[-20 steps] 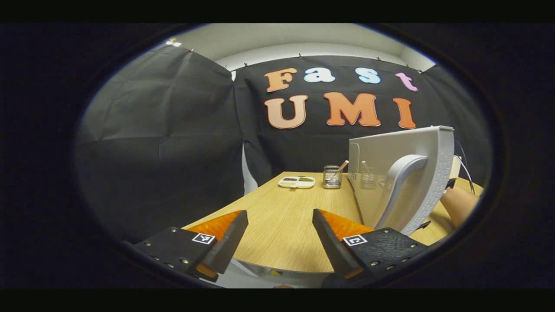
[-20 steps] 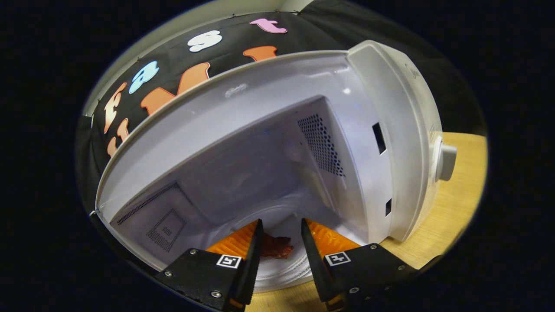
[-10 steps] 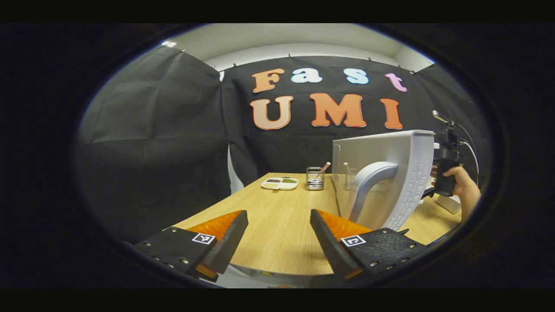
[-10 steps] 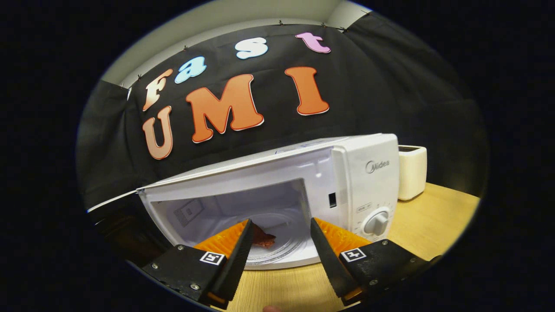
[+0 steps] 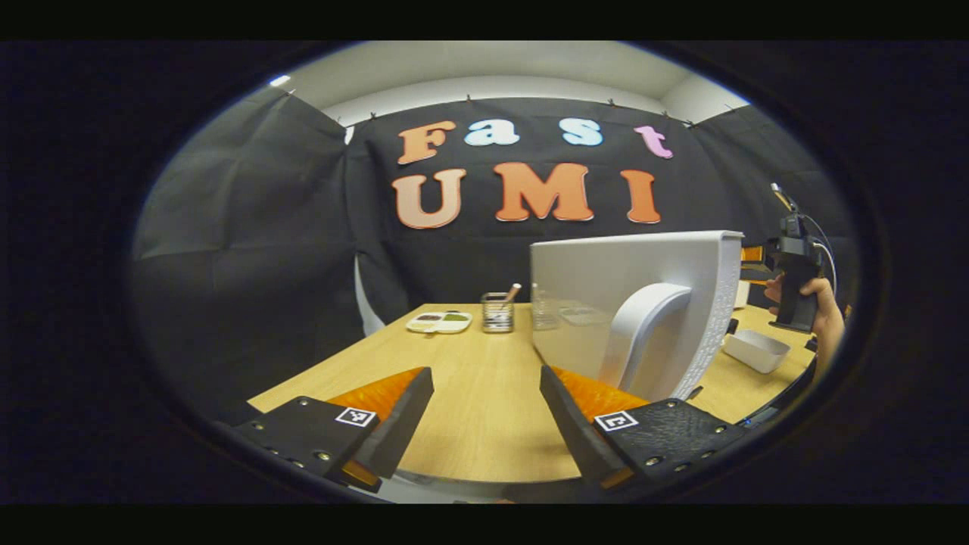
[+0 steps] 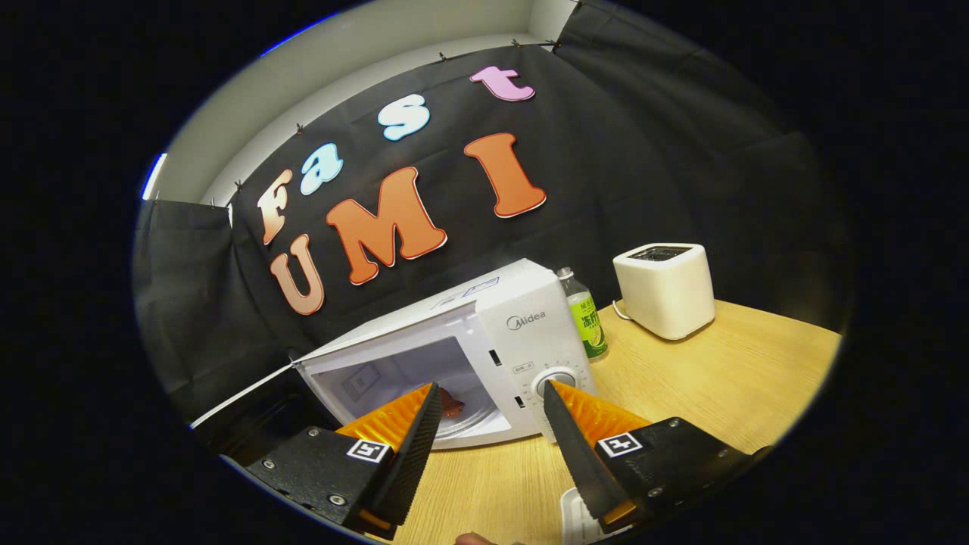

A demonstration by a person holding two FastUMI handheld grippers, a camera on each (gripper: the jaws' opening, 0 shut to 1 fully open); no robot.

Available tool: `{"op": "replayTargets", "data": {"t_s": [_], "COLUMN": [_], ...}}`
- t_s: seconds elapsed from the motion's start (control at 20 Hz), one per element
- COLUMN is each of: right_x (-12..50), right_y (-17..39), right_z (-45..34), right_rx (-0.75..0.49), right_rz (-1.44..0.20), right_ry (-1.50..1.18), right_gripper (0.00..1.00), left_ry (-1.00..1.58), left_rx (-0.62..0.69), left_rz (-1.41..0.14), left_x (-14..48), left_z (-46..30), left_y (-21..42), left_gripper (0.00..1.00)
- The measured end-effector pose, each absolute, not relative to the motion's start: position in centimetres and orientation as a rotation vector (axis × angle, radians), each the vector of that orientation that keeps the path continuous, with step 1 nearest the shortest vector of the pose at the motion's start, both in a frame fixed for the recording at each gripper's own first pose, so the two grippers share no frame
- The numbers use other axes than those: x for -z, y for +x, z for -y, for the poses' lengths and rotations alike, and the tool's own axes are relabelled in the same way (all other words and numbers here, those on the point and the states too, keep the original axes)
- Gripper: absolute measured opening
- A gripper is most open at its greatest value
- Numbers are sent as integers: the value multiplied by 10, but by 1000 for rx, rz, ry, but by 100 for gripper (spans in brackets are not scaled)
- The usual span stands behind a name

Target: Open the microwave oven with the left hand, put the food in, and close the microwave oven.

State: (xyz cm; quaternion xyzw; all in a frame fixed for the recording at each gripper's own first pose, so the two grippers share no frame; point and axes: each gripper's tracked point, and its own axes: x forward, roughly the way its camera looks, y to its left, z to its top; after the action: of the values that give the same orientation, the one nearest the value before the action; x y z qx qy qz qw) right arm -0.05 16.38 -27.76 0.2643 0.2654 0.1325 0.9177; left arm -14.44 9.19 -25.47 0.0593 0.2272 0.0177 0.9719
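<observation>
The white microwave (image 6: 522, 325) stands on the wooden table with its door swung open to the left. A reddish piece of food (image 6: 453, 404) lies on the glass turntable inside. My right gripper (image 6: 489, 387) is open and empty, held back from the cavity over the table. In the left gripper view the open door (image 5: 606, 288) shows its outer face and its curved handle (image 5: 643, 325). My left gripper (image 5: 485, 371) is open and empty, just left of the door and apart from the handle. Behind the door a hand holds the right gripper (image 5: 793, 280).
A white toaster (image 6: 666, 288) and a green bottle (image 6: 587, 316) stand right of the microwave. A divided dish (image 5: 439, 322) and a glass jar (image 5: 496, 312) sit at the table's far end. A white tray (image 5: 753, 350) lies past the door.
The right gripper has drawn back out of the microwave, leaving the food on the turntable. The left gripper has turned to the right, so the door sits more central in its view.
</observation>
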Motion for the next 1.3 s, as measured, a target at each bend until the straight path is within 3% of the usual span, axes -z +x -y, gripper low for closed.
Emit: {"op": "replayTargets", "data": {"t_s": [0.65, 0.75, 0.8, 0.9, 1.05, 1.25, 1.3], "right_x": [236, 235, 233, 233, 231, 228, 226], "right_y": [-18, -20, -21, -22, -23, -24, -24], "right_z": [-36, -22, -17, -6, 8, 21, 24], "right_rx": [-266, -253, -251, -241, -226, -214, -212], "right_rz": [-396, -387, -381, -377, -368, -357, -352], "right_ry": [401, 386, 382, 372, 345, 287, 275], "right_gripper": [84, 85, 84, 84, 84, 84, 85], "left_ry": [74, 68, 81, 112, 134, 121, 109], "left_rx": [337, 388, 399, 434, 441, 412, 394], "left_rz": [-460, -464, -456, -441, -458, -495, -497], "left_x": [287, 295, 297, 301, 320, 344, 347], "left_z": [94, 123, 134, 161, 191, 208, 209], "left_y": [-76, -65, -58, -44, -24, 6, 16], "left_gripper": [88, 82, 67, 53, 20, 1, 4]}}
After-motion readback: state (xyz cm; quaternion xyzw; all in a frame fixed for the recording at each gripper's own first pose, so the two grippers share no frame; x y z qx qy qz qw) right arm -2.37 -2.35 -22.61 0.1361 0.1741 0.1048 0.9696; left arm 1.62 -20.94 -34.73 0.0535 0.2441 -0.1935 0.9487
